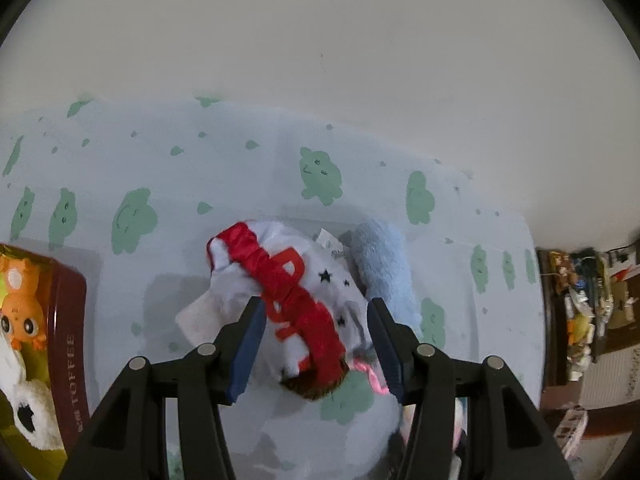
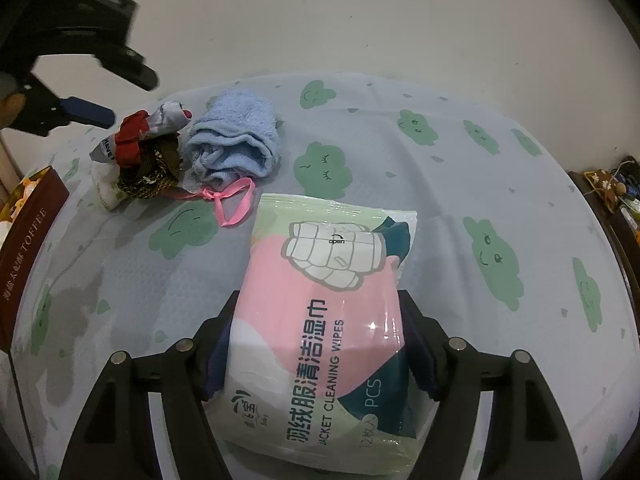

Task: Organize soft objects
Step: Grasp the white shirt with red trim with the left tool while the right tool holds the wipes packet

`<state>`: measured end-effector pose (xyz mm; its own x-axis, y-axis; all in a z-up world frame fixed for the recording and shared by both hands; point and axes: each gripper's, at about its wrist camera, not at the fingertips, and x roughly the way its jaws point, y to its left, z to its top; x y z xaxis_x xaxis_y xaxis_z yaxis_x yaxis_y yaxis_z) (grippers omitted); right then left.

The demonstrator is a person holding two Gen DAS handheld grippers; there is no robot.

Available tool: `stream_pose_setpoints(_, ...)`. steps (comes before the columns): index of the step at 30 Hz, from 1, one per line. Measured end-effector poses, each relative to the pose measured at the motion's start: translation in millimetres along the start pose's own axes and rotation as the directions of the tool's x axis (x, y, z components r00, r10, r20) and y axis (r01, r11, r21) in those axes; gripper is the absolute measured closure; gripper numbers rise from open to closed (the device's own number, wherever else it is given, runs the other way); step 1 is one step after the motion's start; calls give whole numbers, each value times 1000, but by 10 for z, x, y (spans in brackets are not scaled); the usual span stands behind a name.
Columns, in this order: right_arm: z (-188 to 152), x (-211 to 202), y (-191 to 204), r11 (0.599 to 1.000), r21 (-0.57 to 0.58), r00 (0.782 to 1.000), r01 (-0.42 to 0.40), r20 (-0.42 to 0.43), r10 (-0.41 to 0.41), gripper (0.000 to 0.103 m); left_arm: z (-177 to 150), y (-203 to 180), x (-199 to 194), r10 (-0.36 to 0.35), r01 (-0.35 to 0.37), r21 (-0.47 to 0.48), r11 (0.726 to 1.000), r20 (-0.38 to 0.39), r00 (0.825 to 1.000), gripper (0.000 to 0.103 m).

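Observation:
A white cloth item with a red scrunchie point(image 1: 296, 296) lies on the table between the jaws of my open left gripper point(image 1: 316, 312), which hovers above it without touching. A blue towel point(image 1: 384, 264) lies just right of it. In the right wrist view the same pile point(image 2: 148, 136), the blue towel point(image 2: 236, 140), a brown scrunchie point(image 2: 156, 172) and a pink ribbon point(image 2: 232, 200) lie at the far left. My right gripper point(image 2: 316, 316) is shut on a pack of jacket cleaning wipes point(image 2: 324, 308). The left gripper point(image 2: 86, 110) shows above the pile.
A dark red toffee tin point(image 1: 66, 344) holding plush toys stands at the left; it also shows in the right wrist view point(image 2: 28, 232). The table has a pale blue cloth with green clouds point(image 2: 480, 184). A white wall is behind. Cluttered shelves point(image 1: 588, 304) are at the right.

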<state>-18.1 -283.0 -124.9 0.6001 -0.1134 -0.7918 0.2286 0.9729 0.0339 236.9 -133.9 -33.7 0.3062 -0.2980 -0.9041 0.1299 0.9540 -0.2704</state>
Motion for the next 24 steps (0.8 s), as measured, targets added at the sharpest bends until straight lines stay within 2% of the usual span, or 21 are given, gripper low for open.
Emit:
stream_pose_setpoints(6, 0, 2, 1, 1000, 1, 1000, -2, 0, 2, 32, 32, -33, 286, 89, -88, 44, 995, -36, 995, 49)
stream_pose_setpoints(11, -2, 9, 11, 1000, 0, 1000, -3, -1, 3, 31, -10, 176, 275, 42, -42, 4, 999, -22, 999, 50)
stream_pose_setpoints(12, -6, 5, 12, 1000, 0, 1000, -3, 0, 3, 31, -20, 211, 238, 15, -15, -1, 1000, -18, 1000, 55)
stream_pose_setpoints(13, -8, 5, 11, 1000, 0, 1000, -3, 0, 3, 31, -26, 224, 205, 3, -3, 5, 1000, -13, 1000, 71)
stream_pose_setpoints(14, -7, 6, 12, 1000, 0, 1000, -4, 0, 4, 31, -30, 229, 169, 0, 0, 18, 1000, -8, 1000, 83)
stream_pose_setpoints(17, -7, 7, 10, 1000, 0, 1000, -3, -1, 3, 30, -54, 226, 55, -21, 21, 41, 999, -2, 1000, 89)
stream_pose_setpoints(24, -8, 13, 11, 1000, 0, 1000, -2, 0, 2, 30, -143, 195, -254, -40, 36, 97, 995, 39, 998, 91)
